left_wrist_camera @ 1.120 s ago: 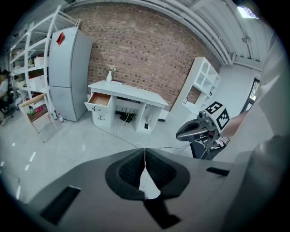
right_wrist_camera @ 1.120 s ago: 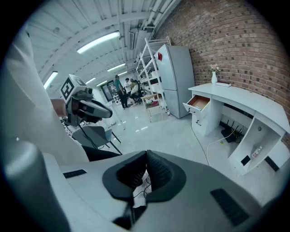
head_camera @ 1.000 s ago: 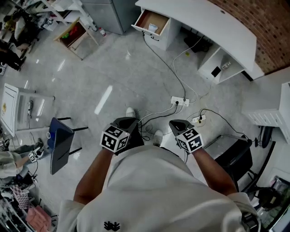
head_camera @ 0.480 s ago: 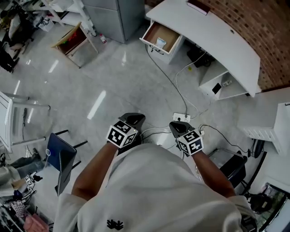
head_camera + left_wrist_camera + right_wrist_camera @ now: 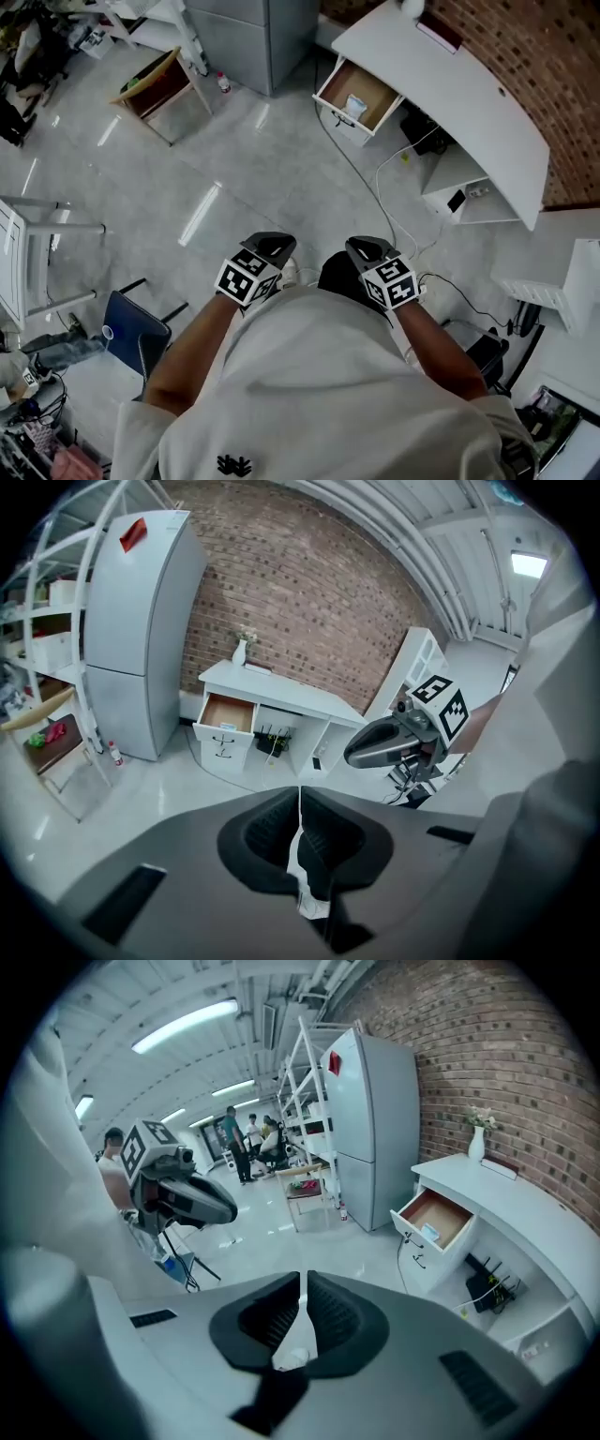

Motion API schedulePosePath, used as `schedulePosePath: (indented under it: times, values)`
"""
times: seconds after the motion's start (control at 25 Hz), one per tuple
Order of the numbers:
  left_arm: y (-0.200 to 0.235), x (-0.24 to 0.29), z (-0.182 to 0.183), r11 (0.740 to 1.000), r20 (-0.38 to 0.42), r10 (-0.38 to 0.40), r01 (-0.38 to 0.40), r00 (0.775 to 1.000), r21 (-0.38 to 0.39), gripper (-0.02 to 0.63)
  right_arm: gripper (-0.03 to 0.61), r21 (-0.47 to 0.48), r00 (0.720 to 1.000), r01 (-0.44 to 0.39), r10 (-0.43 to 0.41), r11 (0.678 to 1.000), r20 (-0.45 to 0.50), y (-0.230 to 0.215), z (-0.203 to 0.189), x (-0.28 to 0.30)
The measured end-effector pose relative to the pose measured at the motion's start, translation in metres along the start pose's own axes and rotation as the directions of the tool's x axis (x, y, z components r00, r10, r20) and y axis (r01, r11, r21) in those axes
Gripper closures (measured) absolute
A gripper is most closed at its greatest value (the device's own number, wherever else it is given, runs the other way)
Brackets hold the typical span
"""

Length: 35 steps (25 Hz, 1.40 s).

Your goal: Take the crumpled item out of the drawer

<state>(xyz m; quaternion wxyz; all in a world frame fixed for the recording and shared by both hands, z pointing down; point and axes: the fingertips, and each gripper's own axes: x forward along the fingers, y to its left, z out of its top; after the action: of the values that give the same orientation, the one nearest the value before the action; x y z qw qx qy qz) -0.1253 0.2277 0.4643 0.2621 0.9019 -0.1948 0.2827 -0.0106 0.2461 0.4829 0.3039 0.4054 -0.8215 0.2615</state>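
Observation:
The open wooden drawer point(image 5: 357, 96) sticks out of a white cabinet under the curved white desk point(image 5: 450, 84), far ahead across the floor. A small pale crumpled item point(image 5: 354, 106) lies inside it. The same drawer point(image 5: 228, 713) and item point(image 5: 223, 727) show small in the left gripper view, and the drawer point(image 5: 434, 1218) with the item point(image 5: 429, 1233) shows in the right gripper view. My left gripper point(image 5: 273, 243) and right gripper point(image 5: 360, 247) are held close to the person's torso, far from the drawer. Both are shut with nothing between the jaws.
A grey fridge point(image 5: 141, 630) stands left of the desk. Cables point(image 5: 375, 192) trail over the grey floor from the drawer cabinet. A small wooden table point(image 5: 155, 82) stands at the far left and a blue chair point(image 5: 136, 333) near left. People point(image 5: 246, 1143) stand far behind.
The person has walked toward the desk: the drawer now sits larger and further right in the head view. Both grippers stay shut in front of the torso.

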Motion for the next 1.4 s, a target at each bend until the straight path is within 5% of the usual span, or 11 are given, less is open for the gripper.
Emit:
schedulePosePath:
  times: [0.36, 0.88, 1.08, 1.4]
  values:
    - [0.094, 0.039, 0.073, 0.994, 0.026, 0.094, -0.093, 0.995, -0.049, 0.588, 0.525, -0.076, 0.998, -0.056, 0.054, 0.996, -0.028, -0.097, 0.067, 0.076]
    - [0.227, 0.195, 0.262, 0.984, -0.029, 0.144, -0.146, 0.989, -0.104, 0.588, 0.508, -0.147, 0.991, -0.034, 0.015, 0.988, -0.129, -0.412, 0.175, 0.208]
    - [0.264, 0.247, 0.306, 0.985, -0.039, 0.124, -0.128, 0.991, -0.118, 0.588, 0.508, -0.212, 0.982, -0.046, 0.005, 0.976, -0.189, -0.491, 0.184, 0.281]
    - [0.305, 0.286, 0.313, 0.978, -0.074, 0.087, -0.1, 0.993, -0.183, 0.588, 0.505, -0.248, 0.951, -0.014, -0.064, 0.969, -0.302, -0.572, 0.154, 0.392]
